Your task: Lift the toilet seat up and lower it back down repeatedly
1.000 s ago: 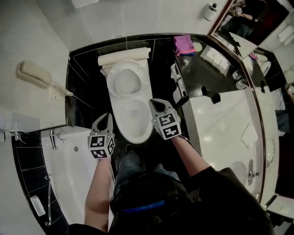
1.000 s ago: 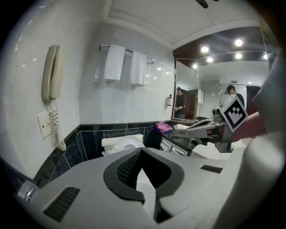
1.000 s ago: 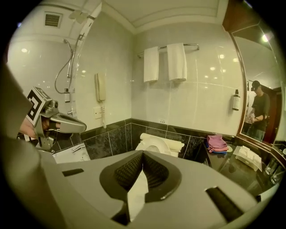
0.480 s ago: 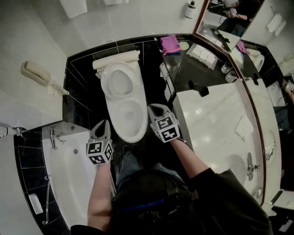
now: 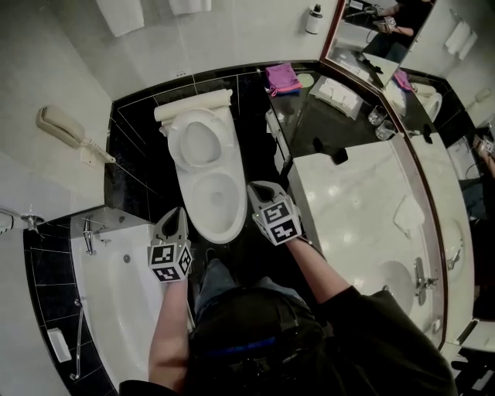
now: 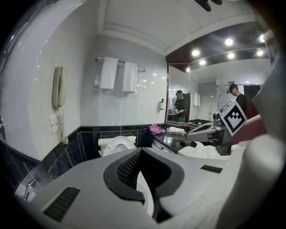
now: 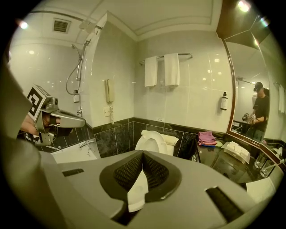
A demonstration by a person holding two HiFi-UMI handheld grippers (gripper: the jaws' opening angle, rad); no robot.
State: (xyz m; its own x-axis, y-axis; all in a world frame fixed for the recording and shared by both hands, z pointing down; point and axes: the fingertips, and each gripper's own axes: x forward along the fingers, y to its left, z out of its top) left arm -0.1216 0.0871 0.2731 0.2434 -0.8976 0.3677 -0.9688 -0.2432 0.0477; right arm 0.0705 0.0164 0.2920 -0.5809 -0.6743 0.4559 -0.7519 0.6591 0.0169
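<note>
Plainly, the only print that reads is the black-and-white square pattern on the marker cubes (image 5: 169,261), one per gripper; any label on the soap dispenser (image 5: 313,20) is too small to read.

At far left, one beige wall telephone (image 5: 62,126) hangs above one white bathtub (image 5: 116,294). The left gripper (image 5: 177,215) is beside the front left of the toilet bowl (image 5: 213,199), its jaws closed tip to tip with nothing between them. The one toilet seat (image 5: 199,139) stands raised against the cistern, beyond the bowl and well apart from both grippers; in each gripper view it shows ahead, past the closed tips. Two white towels (image 7: 151,71) hang side by side on the rail above it.

The right gripper (image 5: 257,189) is at the bowl's front right edge, jaws likewise pressed together and empty. Whether it touches the rim I cannot tell.

Further right, one pink cloth (image 5: 280,77) lies on the dark counter (image 5: 317,116), next to the mirror (image 5: 371,39).
</note>
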